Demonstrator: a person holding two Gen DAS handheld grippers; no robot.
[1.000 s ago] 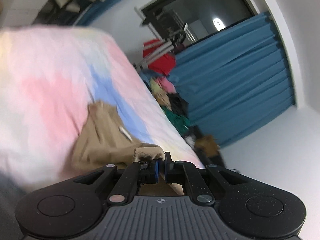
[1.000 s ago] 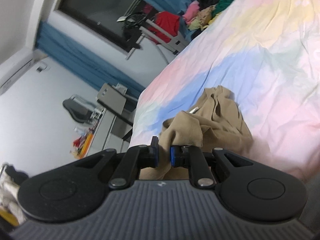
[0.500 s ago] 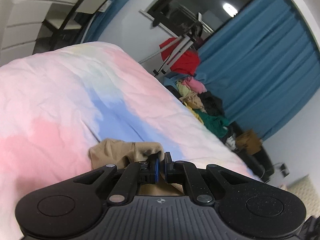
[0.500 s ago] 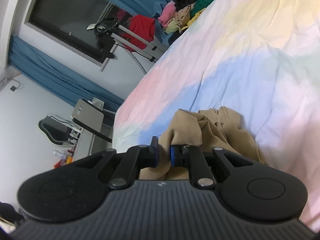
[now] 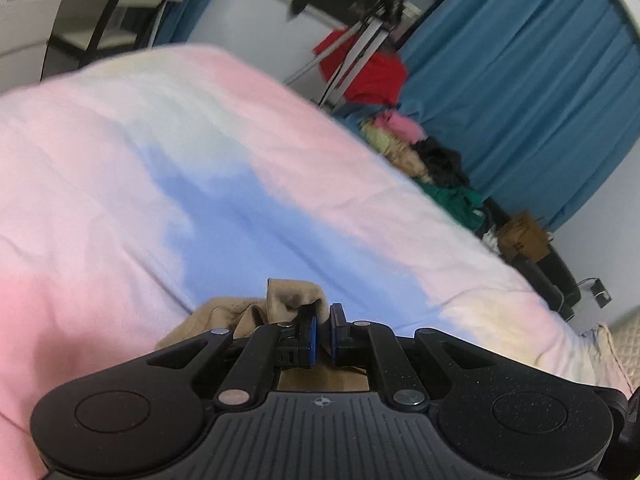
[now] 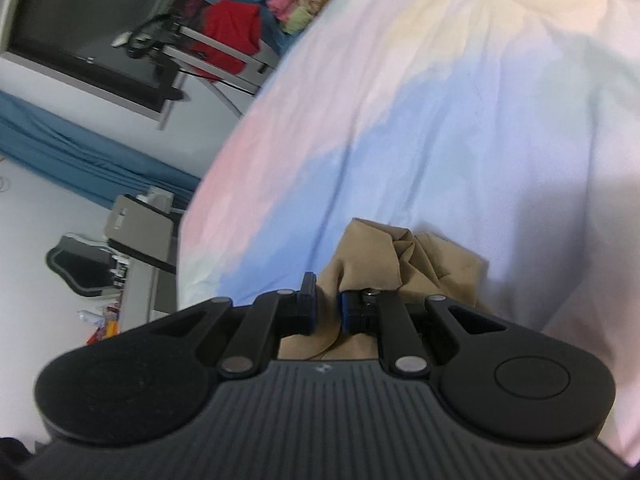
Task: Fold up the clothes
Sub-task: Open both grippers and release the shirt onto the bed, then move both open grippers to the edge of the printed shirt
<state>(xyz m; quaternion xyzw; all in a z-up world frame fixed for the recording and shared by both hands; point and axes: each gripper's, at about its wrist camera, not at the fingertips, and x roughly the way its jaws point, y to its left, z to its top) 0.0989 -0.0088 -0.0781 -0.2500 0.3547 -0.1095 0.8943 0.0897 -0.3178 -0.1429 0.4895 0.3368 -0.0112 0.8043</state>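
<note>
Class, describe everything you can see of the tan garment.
The tan garment is soft, thin-looking cloth, bunched and creased, not yet folded flat. It lies low over the pastel bedsheet. The left gripper pinches one thick edge of it; the right gripper is shut on another fold. What kind of garment it is cannot be told.

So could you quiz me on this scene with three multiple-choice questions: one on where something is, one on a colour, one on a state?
1. Where does the heap of clothes lie?
A. at the bed's far edge, by the curtain
B. between the fingers
C. on the desk

2. What colour is the garment in the grippers?
A. red
B. green
C. tan

3. How are the right gripper's fingers?
A. wide open, empty
C. out of sight
B. shut on cloth

Answers:
1 A: the heap of clothes sits between bed and curtain.
2 C: the garment is tan.
3 B: the right gripper pinches it; the left gripper does too.
</note>
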